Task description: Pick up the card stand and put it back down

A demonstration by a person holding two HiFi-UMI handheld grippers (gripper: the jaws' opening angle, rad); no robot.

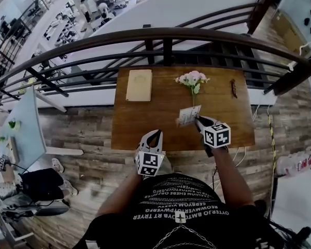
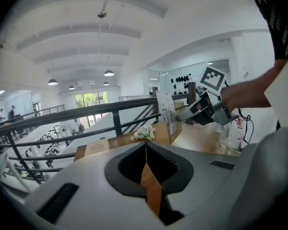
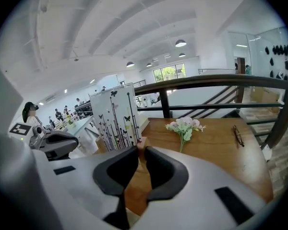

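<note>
The card stand (image 1: 188,115) is a white card printed with black stems and butterflies, set in a small wooden base. My right gripper (image 1: 198,120) is shut on it and holds it clear above the wooden table (image 1: 145,119). In the right gripper view the card (image 3: 117,116) stands upright just left of the jaws, and my right gripper (image 3: 138,149) pinches the wooden base. The left gripper view shows the card stand (image 2: 166,111) in the air with the right gripper (image 2: 181,117) on it. My left gripper (image 1: 156,134) hangs shut and empty over the table's near edge.
A small bunch of pale pink flowers (image 1: 192,79) lies at the table's far middle. A beige board (image 1: 139,85) lies far left, and a pair of glasses (image 1: 233,87) far right. A dark railing (image 1: 166,35) runs behind the table, with a drop beyond it.
</note>
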